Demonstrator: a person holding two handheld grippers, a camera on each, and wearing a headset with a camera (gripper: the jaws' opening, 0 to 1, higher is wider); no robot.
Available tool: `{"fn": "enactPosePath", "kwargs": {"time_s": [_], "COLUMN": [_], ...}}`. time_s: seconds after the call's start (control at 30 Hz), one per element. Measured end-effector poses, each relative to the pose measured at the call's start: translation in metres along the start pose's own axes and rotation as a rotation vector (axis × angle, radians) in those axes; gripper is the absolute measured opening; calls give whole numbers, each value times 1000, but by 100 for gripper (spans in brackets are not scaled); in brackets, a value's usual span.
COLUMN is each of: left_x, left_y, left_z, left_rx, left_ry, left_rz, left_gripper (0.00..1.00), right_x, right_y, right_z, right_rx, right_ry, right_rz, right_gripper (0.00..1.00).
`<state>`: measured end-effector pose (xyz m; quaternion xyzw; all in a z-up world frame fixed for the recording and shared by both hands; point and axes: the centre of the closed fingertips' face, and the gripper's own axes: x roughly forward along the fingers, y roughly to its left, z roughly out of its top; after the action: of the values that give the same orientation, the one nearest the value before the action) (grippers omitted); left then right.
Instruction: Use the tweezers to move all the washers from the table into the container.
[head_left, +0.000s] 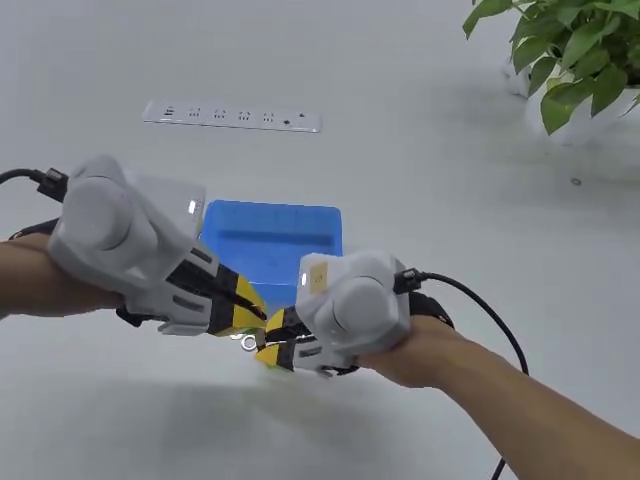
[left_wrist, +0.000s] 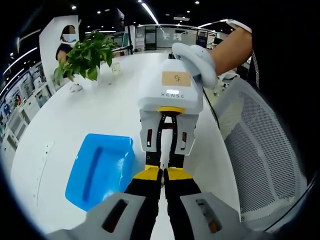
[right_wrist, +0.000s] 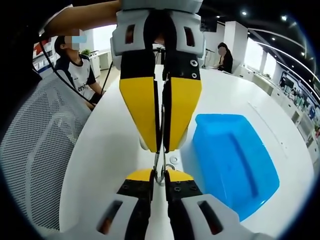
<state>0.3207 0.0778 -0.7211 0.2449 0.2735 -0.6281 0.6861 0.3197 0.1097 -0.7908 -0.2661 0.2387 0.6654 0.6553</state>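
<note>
Tan sticker (left_wrist: 176, 78) on right gripper (left_wrist: 162, 162): handwritten mark, maybe "07", unclear. Beneath it, small grey print, roughly "XENSE".

Bright, even overhead light leaves soft shadows on the white table (head_left: 400, 80); gripper views bend strongly at edges.

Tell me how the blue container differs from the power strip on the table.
The container is blue; the power strip is white. The container is a deep open tub; the power strip is a long flat bar. In the head view the container lies nearer the person, the power strip farther back. Both rest on the white table.
</note>
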Motion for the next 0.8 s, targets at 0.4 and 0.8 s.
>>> {"fn": "enactPosePath", "kwargs": {"time_s": [0.4, 0.8], "left_x": [-1, -9], "left_y": [-1, -3], "left_z": [-2, 5], "left_rx": [13, 23], "left_ry": [22, 27], "left_rz": [7, 14], "left_gripper": [6, 6], "right_x": [1, -7], "right_y": [0, 1], "right_z": [1, 8], "right_rx": [5, -2], "right_ry": [9, 4], "right_rz": [-3, -5], "right_gripper": [9, 9]}}
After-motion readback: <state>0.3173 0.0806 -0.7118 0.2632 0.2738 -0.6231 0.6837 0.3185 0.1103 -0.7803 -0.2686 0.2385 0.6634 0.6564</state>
